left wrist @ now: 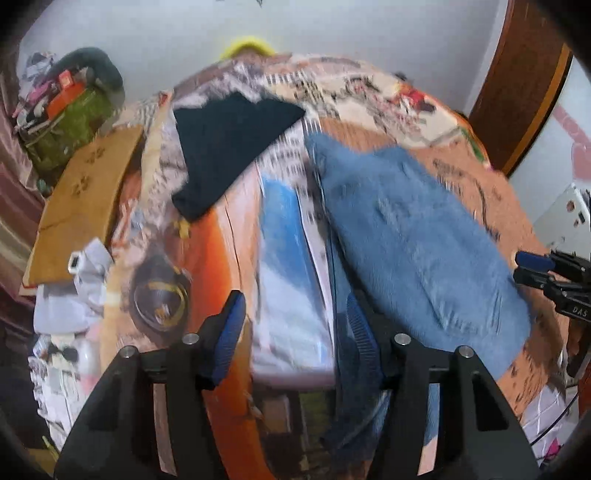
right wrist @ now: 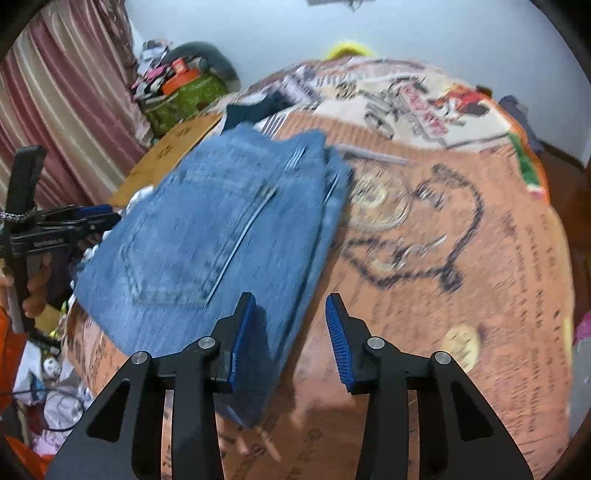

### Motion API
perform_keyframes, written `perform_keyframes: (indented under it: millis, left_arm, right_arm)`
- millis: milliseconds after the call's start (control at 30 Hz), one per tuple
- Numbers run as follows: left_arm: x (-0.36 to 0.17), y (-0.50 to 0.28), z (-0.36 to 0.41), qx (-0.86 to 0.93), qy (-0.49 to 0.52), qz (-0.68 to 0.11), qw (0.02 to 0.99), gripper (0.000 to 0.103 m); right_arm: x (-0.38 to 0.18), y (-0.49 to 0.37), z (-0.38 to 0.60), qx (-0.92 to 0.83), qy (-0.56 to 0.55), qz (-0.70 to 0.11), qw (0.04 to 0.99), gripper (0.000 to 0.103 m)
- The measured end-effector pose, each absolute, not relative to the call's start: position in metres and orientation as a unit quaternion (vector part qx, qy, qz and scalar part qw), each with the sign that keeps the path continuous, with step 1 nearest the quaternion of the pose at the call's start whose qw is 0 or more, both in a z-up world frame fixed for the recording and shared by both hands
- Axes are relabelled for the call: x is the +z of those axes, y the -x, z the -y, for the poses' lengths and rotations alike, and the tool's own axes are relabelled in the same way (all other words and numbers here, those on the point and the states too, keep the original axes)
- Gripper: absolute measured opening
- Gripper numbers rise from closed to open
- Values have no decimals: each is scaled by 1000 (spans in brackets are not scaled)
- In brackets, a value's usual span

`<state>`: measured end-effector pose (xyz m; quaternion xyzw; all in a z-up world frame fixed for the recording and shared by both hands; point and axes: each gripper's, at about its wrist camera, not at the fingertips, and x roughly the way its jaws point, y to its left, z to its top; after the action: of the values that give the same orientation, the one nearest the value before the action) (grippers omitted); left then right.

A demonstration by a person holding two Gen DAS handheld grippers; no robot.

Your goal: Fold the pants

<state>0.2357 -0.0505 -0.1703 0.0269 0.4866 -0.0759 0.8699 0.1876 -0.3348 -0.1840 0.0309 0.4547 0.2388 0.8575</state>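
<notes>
Blue denim pants (left wrist: 417,236) lie folded on the printed orange bedspread (left wrist: 218,254) in the left wrist view, right of centre, with a dark folded garment (left wrist: 225,147) farther off to the left. The left gripper (left wrist: 295,325) has its jaws apart, nothing between them. At the right edge the right gripper (left wrist: 535,267) pokes in.

In the right wrist view the pants (right wrist: 207,236) sit left of centre, back pocket up. The right gripper (right wrist: 290,332) is spread wide, its left finger over the denim's near edge. The left gripper (right wrist: 85,218) shows at far left.

Pale bare wall (right wrist: 424,33) behind; striped pink curtain (right wrist: 66,92) at left; dark wooden door (left wrist: 517,92) with lighter trim at right.
</notes>
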Motion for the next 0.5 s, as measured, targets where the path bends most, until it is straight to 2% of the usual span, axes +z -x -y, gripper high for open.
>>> perform_keyframes:
  millis: [67,133,200,233,367,467,500]
  left_arm:
    - [-158,-251,51,-76,-30,-469,879,57]
    - [-150,-266,53,-83,-28,-463,882,59]
    - [-144,-283,57,-93,-25,-452,887,66]
    - [-142,-293,60,-96,-24,-445,890,72]
    - [-150,-336,79,-110,-37,-442,890,79]
    - [-175,-371,97,-121,-45,-472,872,79]
    - [-181,-377,99,-124,-46,-478,868,79]
  right_arm:
    - [-177,-198,336,236,-39,-443,864,37]
    - [-172,-210,334,230,-39,-432,871,45]
    - [-170,-225,330,231,-39,-422,876,48]
    - [-170,-233,327,233,-40,-422,875,48]
    - [-179,-276,314,249,-59,-434,864,48]
    - [-192,-313,296,247,-60,-451,855,47]
    - [-198,-325,290,244,-58,-458,853,44]
